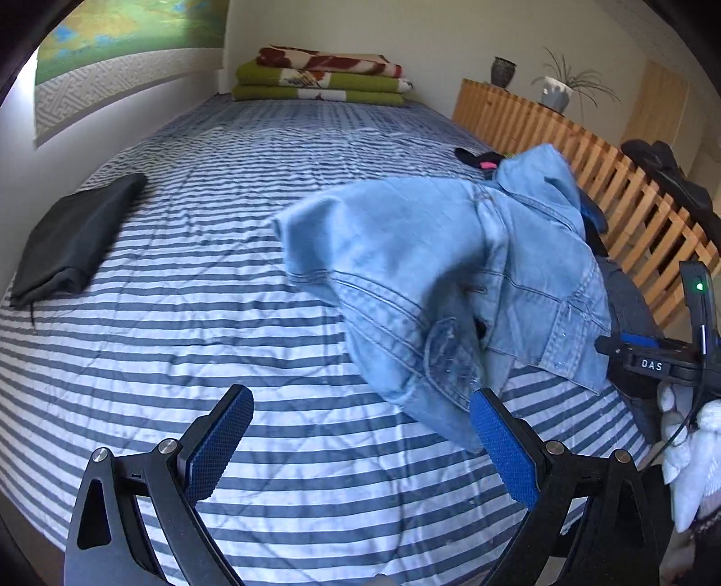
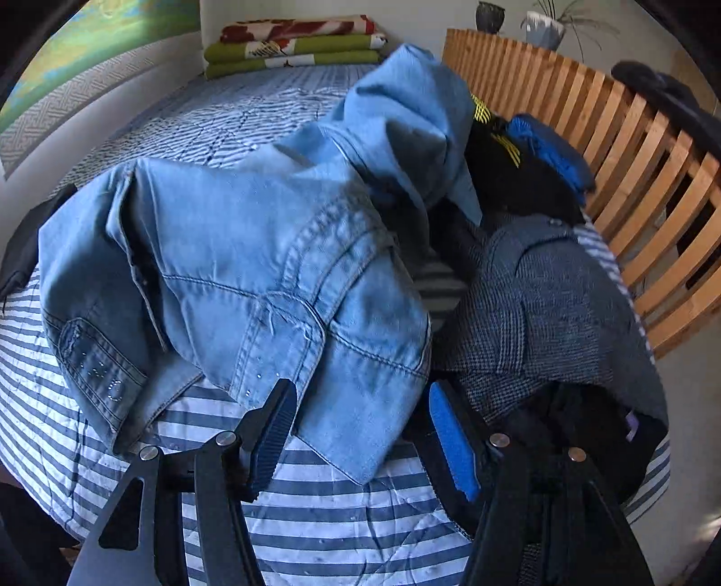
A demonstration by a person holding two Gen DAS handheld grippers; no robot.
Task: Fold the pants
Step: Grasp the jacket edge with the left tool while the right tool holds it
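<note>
Two grippers, left gripper (image 1: 360, 446) and right gripper (image 2: 360, 432), jaws wide, empty, over striped bedspread (image 1: 180, 315) beside crumpled jeans (image 2: 252, 270).

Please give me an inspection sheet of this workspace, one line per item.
Surface: bed with striped cover, wrinkled.
Job's things: jeans lie crumpled on the bed, not folded.
Clutter: black cloth folded at the far side; grey garment and dark clothes beside the jeans; blankets stacked at the head.
Grippers: left gripper open, holding nothing; right gripper open, jeans edge between its fingers.
Cables: thin black cable at the right gripper.
Surroundings: slatted wooden rail, plant, wall hanging.
</note>
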